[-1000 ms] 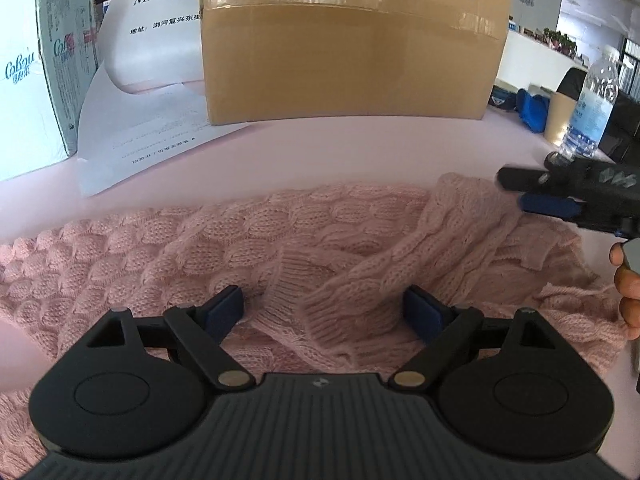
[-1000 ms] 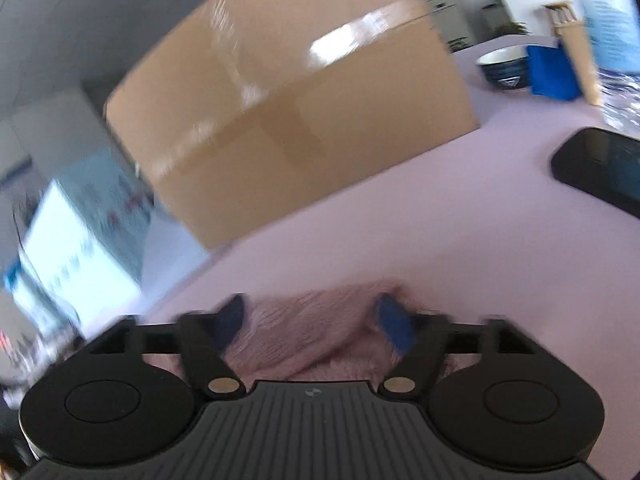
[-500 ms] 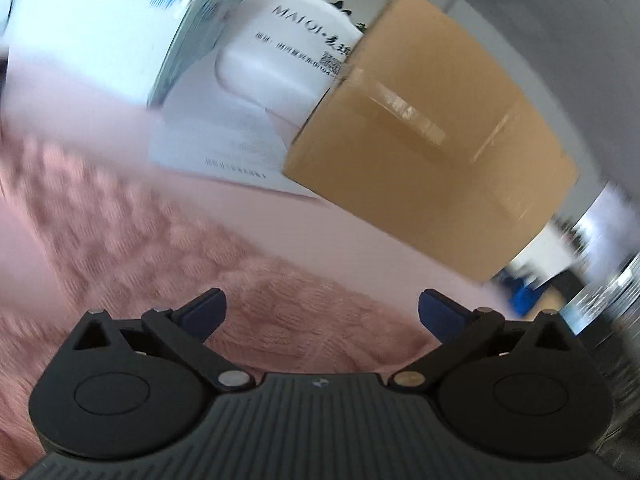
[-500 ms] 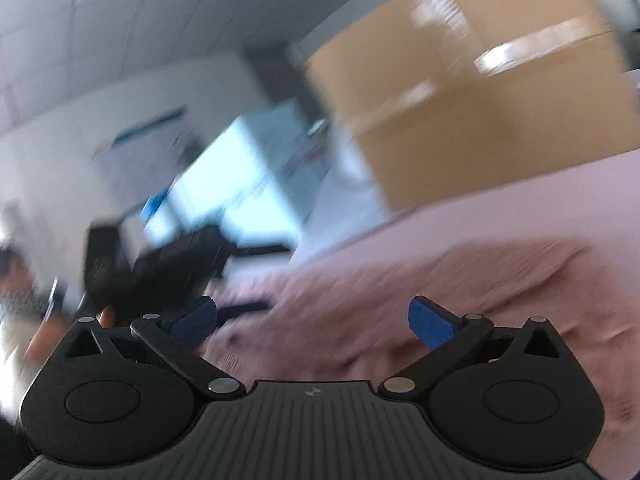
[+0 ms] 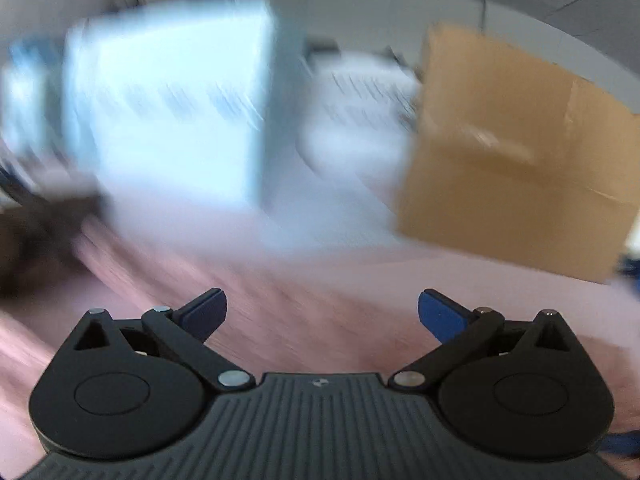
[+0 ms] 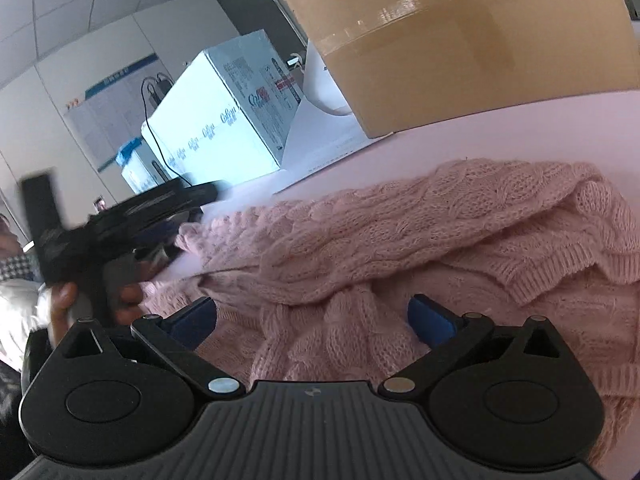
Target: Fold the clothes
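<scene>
A pale pink surface (image 6: 500,128) is carrying a taped cardboard box (image 6: 472,40) and a glossy light-blue carton (image 6: 216,128). A chunky cable-knit pink sweater (image 6: 420,240) is lying bunched on it, directly under the right claw (image 6: 312,318), whose blue-padded fingers are standing spread wide, gripping nothing. The left claw (image 5: 322,314) is likewise gaping wide and empty above blurred pink.

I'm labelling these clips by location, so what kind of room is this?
Probably an office or stockroom, not a home: a taped cardboard box and a printed white carton stand on the pink table behind the pink sweater, with a notice board on the wall.
</scene>
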`<state>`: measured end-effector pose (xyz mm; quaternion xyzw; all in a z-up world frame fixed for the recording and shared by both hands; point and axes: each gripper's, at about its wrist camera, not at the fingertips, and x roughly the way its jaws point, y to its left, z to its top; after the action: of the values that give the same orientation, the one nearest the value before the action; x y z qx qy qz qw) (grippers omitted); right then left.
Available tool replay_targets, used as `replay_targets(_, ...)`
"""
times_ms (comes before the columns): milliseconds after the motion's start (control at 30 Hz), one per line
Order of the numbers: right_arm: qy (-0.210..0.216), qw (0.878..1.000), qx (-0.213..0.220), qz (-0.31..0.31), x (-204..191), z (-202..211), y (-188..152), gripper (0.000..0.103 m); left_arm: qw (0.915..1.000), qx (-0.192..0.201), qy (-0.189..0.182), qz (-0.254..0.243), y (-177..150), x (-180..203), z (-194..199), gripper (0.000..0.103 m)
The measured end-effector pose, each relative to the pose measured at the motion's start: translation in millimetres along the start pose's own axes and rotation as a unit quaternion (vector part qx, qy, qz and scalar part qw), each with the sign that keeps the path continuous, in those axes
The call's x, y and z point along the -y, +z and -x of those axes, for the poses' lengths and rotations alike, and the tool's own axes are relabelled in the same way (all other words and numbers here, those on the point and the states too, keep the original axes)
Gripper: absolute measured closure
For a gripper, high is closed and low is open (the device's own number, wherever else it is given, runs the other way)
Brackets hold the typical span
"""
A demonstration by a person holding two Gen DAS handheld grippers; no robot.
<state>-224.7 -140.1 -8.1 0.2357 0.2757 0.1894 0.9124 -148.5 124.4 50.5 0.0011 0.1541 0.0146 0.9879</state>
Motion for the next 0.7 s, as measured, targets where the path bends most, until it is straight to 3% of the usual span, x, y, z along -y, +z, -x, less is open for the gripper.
replay_targets(67,0.003,1.000,0.001,-0.003,-0.1,2.9,0.2,0.000,0.9959,0.024,0.087,0.009,-4.6,-32.4,18.2,0.000)
replay_targets(133,-0.001,1.000,-0.002,0.003,-1.9,1.2,0.8,0.000,0.9879,0.006,0.153,0.025,-8.2,-64.4,23.7,0.000)
replay_targets(200,-0.004,1.000,-0.003,0.007,-3.3,0.2,0.9,0.000,0.9716,-0.039,0.231,0.033,-11.1,-103.3,26.5,0.000)
replay_targets(267,-0.002,1.000,-0.002,0.005,-2.2,-0.2,1.2,0.000,0.9601,-0.082,0.264,0.045,-13.0,-133.9,27.5,0.000)
replay_targets(300,0.000,1.000,-0.001,0.003,-1.5,0.5,1.0,0.000,0.9593,-0.101,0.256,0.065,-13.5,-146.4,26.6,0.000)
replay_targets(367,0.002,1.000,0.000,0.000,-0.7,0.5,1.2,0.000,0.9604,-0.136,0.206,0.128,-16.4,-168.3,19.5,0.000)
replay_targets(467,0.002,1.000,0.000,0.000,-0.5,-0.1,1.5,0.000,0.9499,-0.169,0.126,0.230,-30.8,-187.3,1.6,0.000)
replay_targets(500,0.003,1.000,0.001,-0.002,0.2,0.0,1.7,0.000,0.9503,-0.168,0.123,0.232,-34.5,-184.2,-2.6,0.000)
replay_targets(567,0.005,1.000,0.002,-0.004,1.3,0.2,2.0,0.000,0.9590,-0.158,0.145,0.186,-39.1,-166.9,-9.1,0.000)
replay_targets(633,0.004,1.000,0.001,-0.003,0.9,-0.3,2.1,0.000,0.9615,-0.169,0.174,0.129,-43.3,-149.0,-20.3,0.000)
replay_targets(700,0.005,1.000,0.001,-0.003,1.0,-0.7,2.3,0.000,0.9601,-0.175,0.171,0.135,-41.8,-149.3,-21.7,0.000)
